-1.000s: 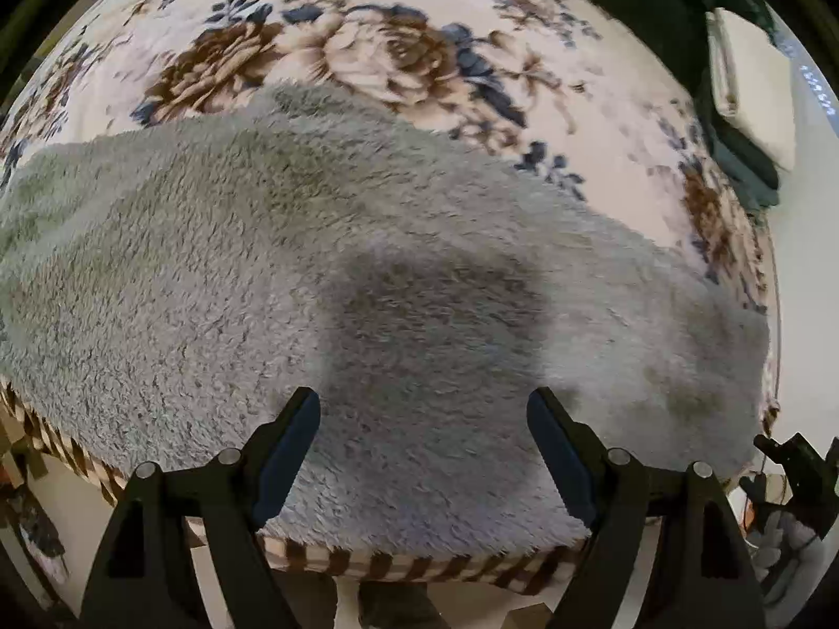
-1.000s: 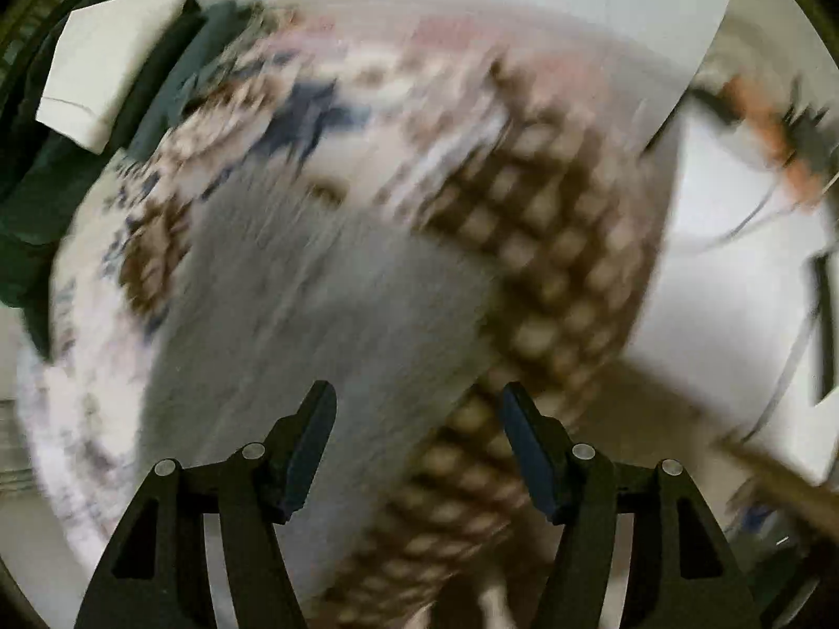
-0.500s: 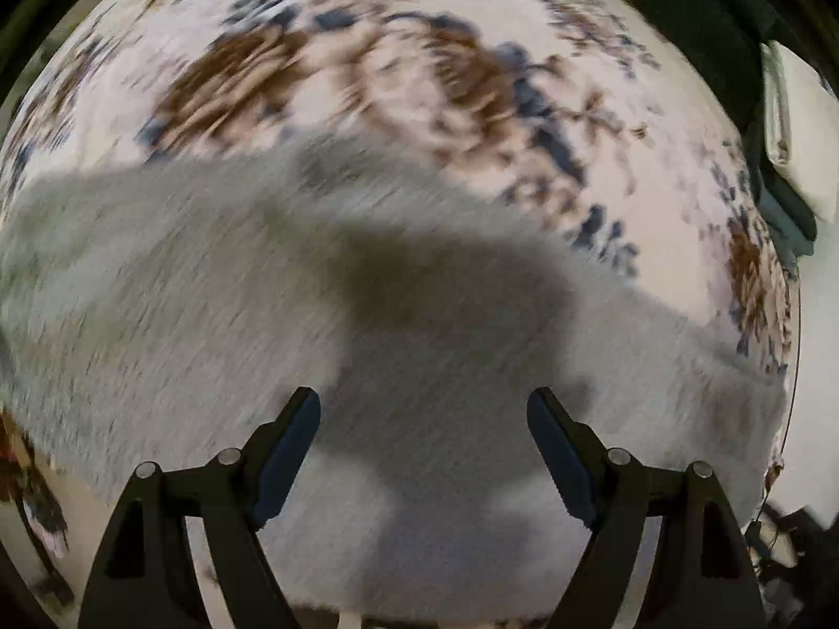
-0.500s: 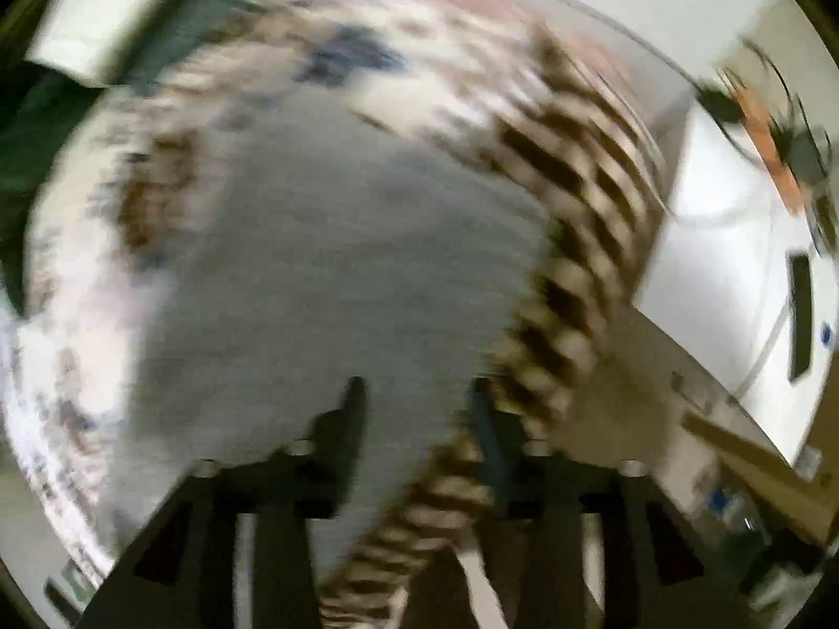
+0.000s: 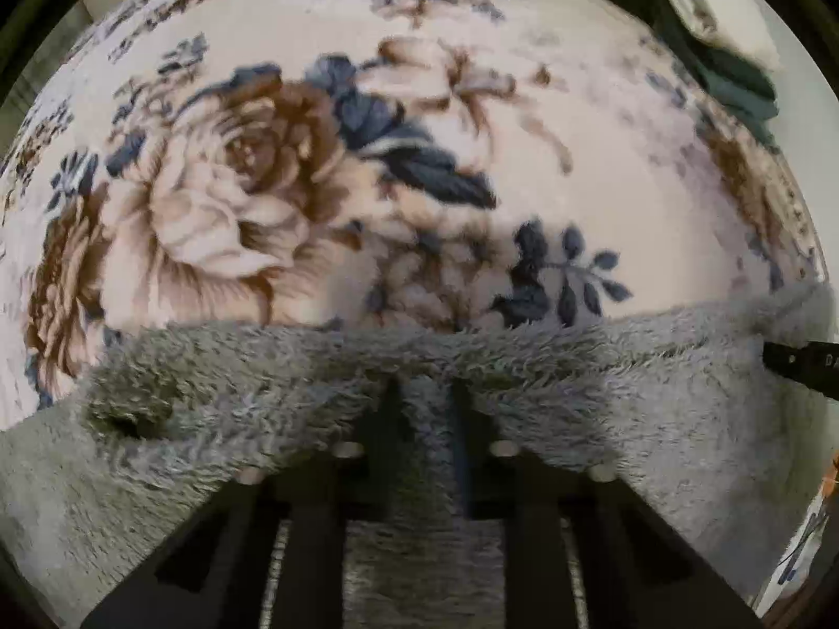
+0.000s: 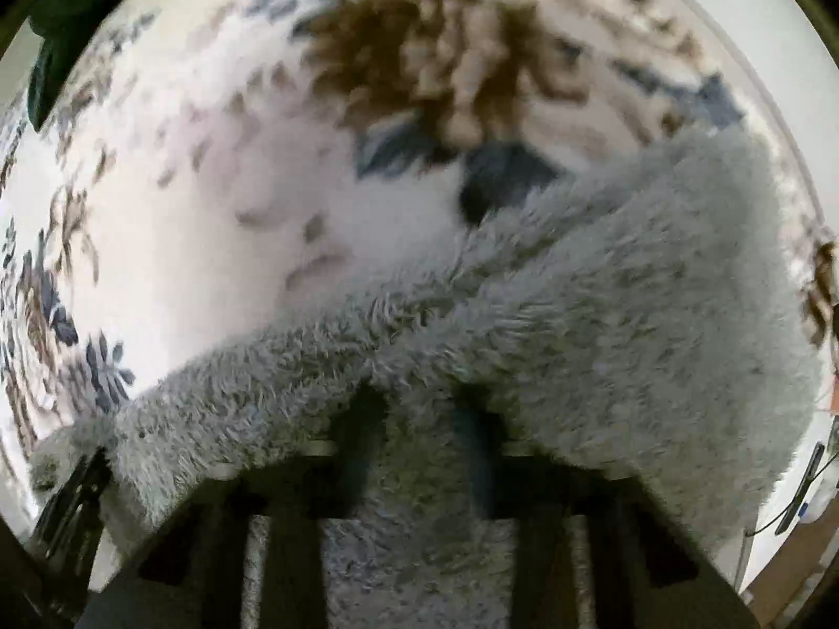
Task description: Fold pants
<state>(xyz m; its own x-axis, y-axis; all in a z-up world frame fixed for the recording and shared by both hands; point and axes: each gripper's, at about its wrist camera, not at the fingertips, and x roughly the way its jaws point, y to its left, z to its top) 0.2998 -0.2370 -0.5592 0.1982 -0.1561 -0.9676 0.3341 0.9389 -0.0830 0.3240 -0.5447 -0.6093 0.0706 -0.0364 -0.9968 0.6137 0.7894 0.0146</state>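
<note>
Left wrist: claw [image 5: 422, 393] pinches grey pants [image 5: 603, 393].

Grey fluffy pants [image 5: 603, 393] on cream blanket [image 5: 603, 157] with brown-and-blue flowers.

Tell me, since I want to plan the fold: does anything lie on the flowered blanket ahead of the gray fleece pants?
Nothing visible does. Both the left gripper and the right gripper are shut on the pants, and the blanket beyond is bare up to dark green cloth at its far edge.
</note>
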